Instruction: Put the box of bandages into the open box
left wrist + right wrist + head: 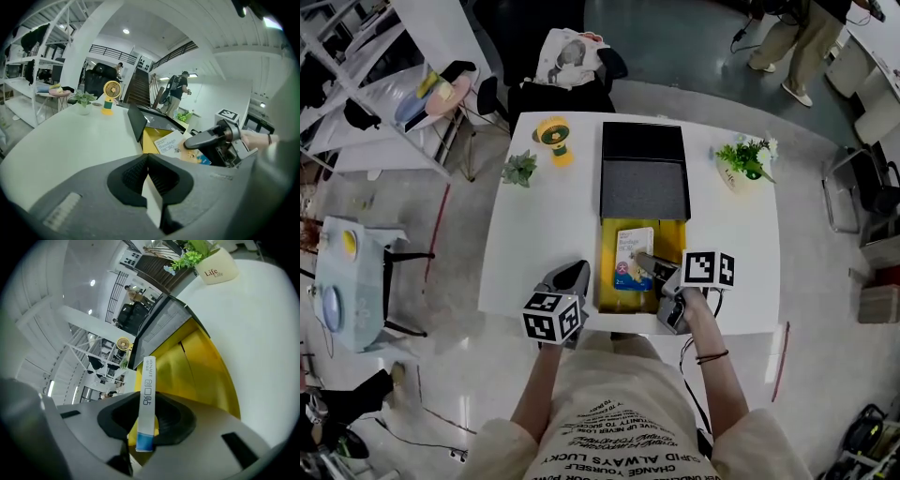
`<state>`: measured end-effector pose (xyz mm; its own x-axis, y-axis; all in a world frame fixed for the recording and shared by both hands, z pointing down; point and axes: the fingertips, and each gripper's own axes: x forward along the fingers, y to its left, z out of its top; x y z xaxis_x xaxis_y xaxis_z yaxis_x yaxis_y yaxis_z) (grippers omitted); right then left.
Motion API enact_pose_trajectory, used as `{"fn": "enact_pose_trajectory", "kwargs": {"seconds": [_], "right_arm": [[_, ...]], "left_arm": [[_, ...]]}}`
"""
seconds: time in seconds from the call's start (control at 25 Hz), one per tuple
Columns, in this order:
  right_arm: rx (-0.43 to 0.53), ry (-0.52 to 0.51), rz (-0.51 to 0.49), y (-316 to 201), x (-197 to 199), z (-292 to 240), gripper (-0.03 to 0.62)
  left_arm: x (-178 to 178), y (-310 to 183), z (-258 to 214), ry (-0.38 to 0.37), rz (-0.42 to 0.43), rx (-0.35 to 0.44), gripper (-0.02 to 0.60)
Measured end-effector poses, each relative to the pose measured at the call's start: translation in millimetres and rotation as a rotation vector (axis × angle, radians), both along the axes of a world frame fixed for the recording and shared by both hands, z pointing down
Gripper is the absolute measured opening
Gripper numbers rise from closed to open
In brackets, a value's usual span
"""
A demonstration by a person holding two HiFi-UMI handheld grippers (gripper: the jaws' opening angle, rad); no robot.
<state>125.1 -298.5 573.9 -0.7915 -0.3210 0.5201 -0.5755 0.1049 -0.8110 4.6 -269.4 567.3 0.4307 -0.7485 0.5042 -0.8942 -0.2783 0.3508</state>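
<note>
The jaws of the right gripper [649, 264] grip the box of bandages [148, 394] by its thin edge, its long axis along the open box [673, 234] beneath. The left gripper [149, 176] has its jaws together, empty.

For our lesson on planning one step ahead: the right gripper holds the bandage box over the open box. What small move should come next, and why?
Probably lower the right gripper slightly, then open its jaws. It clamps the bandage box edge-on, above the yellow floor of the open box; the left gripper is shut, empty.
</note>
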Motion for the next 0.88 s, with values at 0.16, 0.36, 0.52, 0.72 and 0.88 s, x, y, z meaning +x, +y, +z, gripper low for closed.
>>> {"fn": "enact_pose_trajectory", "kwargs": {"seconds": [0.16, 0.36, 0.52, 0.72, 0.88], "right_arm": [[-0.046, 0.025, 0.006, 0.0, 2.8, 6.0, 0.089], [-0.077, 0.073, 0.021, -0.7, 7.5, 16.3, 0.089], [-0.066, 0.114, 0.013, -0.5, 7.6, 19.1, 0.091], [-0.044, 0.177, 0.017, 0.1, 7.0, 21.4, 0.103], [-0.032, 0.228, 0.016, -0.8, 6.9, 26.4, 0.121]], "left_arm": [[2.5, -4.9, 1.5, 0.005, 0.016, -0.012, 0.021], [5.9, -8.7, 5.8, 0.005, 0.044, -0.025, 0.021], [7.4, -8.8, 9.5, 0.004, 0.065, -0.034, 0.021], [6.8, -8.0, 11.3, 0.005, 0.077, -0.044, 0.021], [8.4, -9.3, 11.9, 0.007, 0.093, -0.043, 0.021]]}}
